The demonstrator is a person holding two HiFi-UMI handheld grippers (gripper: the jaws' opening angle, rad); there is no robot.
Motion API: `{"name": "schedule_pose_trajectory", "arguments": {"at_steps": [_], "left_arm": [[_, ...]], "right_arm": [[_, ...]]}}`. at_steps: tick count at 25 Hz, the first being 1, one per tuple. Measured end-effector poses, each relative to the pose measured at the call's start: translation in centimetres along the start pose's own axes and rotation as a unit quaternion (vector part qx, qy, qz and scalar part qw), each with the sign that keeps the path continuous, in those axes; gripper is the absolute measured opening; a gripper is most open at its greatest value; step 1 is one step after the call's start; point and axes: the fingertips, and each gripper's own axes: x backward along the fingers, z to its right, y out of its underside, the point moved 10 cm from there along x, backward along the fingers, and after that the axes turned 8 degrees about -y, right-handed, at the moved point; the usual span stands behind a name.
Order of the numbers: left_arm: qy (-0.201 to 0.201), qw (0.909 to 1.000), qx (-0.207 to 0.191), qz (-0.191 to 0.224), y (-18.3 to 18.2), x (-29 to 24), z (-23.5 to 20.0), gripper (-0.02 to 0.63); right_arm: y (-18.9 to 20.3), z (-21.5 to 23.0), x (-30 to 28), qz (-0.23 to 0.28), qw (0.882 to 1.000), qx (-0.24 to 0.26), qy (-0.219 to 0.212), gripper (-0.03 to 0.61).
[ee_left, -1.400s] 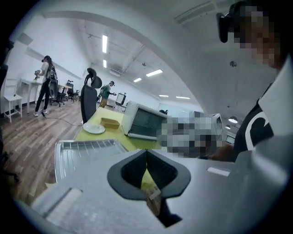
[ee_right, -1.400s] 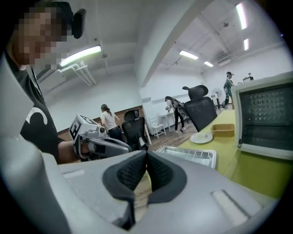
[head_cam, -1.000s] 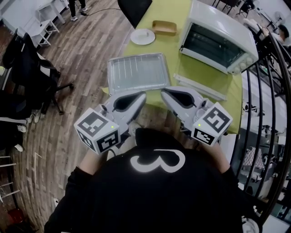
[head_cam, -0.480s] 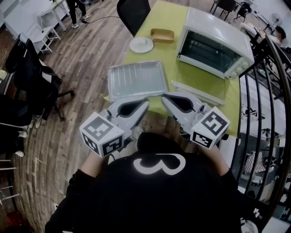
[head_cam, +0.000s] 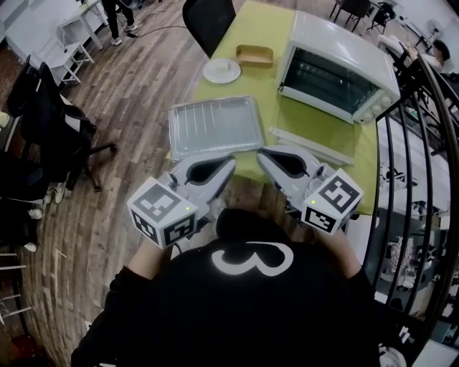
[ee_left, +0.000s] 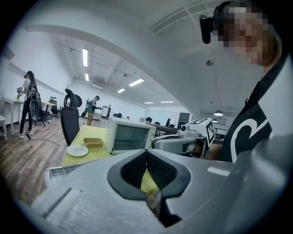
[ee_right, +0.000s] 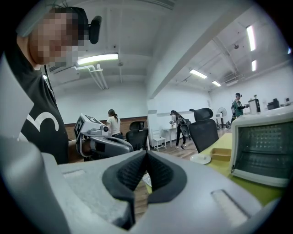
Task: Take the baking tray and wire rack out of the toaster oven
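Observation:
A silver baking tray (head_cam: 215, 127) with a ribbed wire rack lying in it rests on the green table (head_cam: 315, 122), near its front left corner. The white toaster oven (head_cam: 337, 68) stands behind it to the right with its glass door closed; it also shows in the gripper views (ee_left: 130, 135) (ee_right: 263, 146). My left gripper (head_cam: 231, 162) and right gripper (head_cam: 261, 153) hover side by side just short of the table's near edge. Their tips point toward each other. Both are shut and hold nothing (ee_left: 147, 153) (ee_right: 146, 154). Neither touches the tray.
A white plate (head_cam: 221, 70) and a shallow brown dish (head_cam: 255, 55) sit at the back of the table, a black chair (head_cam: 208, 16) beyond them. A long pale strip (head_cam: 312, 145) lies before the oven. A black railing (head_cam: 412, 179) runs along the right. People stand far off.
Nothing has visibly changed with the tray, oven or grippers. Only the head view has shifted a little.

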Motion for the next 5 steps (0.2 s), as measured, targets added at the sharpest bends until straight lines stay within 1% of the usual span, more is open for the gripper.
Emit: {"name": "schedule_pose_trajectory", "arguments": {"at_steps": [5], "left_arm": [[0.002, 1.0000, -0.005, 0.002, 0.06, 0.33, -0.02, 0.011]], "right_arm": [[0.13, -0.33, -0.25, -0.004, 1.000, 0.001, 0.001, 0.003]]}}
